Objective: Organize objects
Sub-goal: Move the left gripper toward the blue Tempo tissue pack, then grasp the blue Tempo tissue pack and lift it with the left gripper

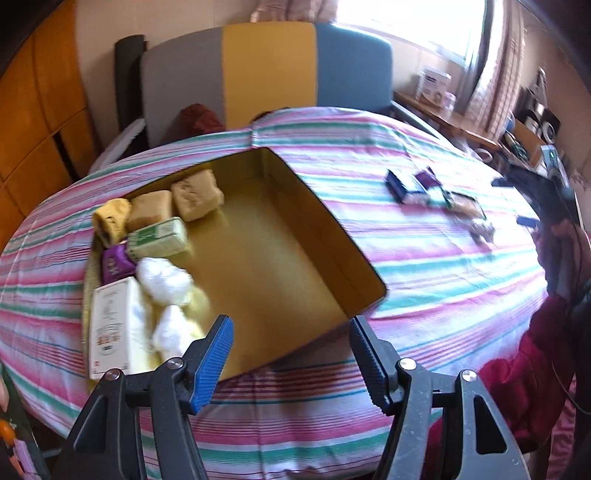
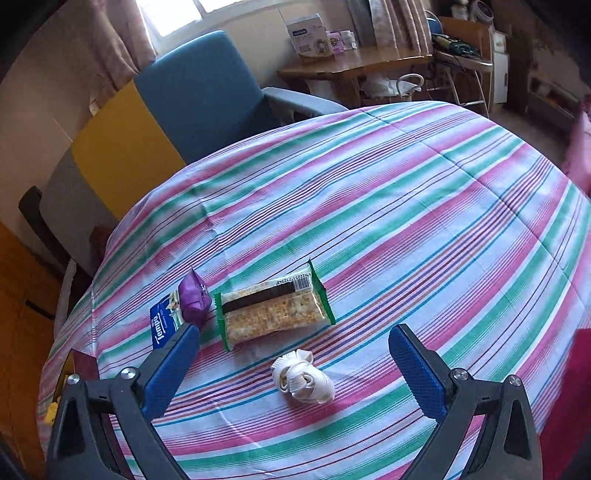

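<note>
Both the left gripper (image 1: pixel 291 339) and right gripper (image 2: pixel 295 354) gape empty; the gold tin (image 1: pixel 343 240) blurs, its near-left packets partly hidden.

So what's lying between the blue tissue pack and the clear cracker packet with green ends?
A small purple foil packet sits between the blue tissue pack and the cracker packet, overlapping the tissue pack; the right wrist view shows it best.

bright window (image 2: pixel 173 14), tricolour sofa (image 1: pixel 266 70), wooden desk (image 2: pixel 354 64)
</note>
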